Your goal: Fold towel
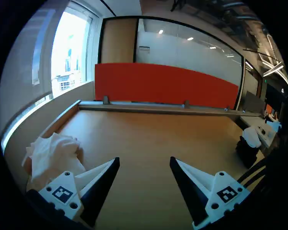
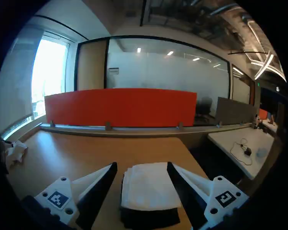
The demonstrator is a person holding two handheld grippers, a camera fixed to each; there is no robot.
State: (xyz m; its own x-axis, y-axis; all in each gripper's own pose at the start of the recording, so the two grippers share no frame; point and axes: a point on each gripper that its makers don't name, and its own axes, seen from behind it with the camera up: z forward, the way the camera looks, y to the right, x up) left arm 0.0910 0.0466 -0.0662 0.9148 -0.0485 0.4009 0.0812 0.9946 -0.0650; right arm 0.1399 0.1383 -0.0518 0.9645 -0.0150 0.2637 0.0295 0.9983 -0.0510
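A crumpled heap of white towels (image 1: 53, 155) lies on the wooden table (image 1: 151, 134) at the left, just ahead of my left gripper's left finger. My left gripper (image 1: 144, 164) is open above bare wood with nothing between its fingers. A neat stack of folded white towels (image 2: 148, 186), resting on something dark, lies on the table (image 2: 86, 157) between the fingers of my right gripper (image 2: 141, 169), which is open and not pressing on it. In the right gripper view the crumpled towels (image 2: 15, 150) appear far off at the left edge.
An orange divider panel (image 1: 163, 84) with a metal rail runs along the table's far edge. A window (image 1: 67, 57) lights the left side. A second white desk (image 2: 244, 149) with a cable and small items stands to the right, beyond a gap. A dark object with white cloth (image 1: 249, 147) sits at the table's right.
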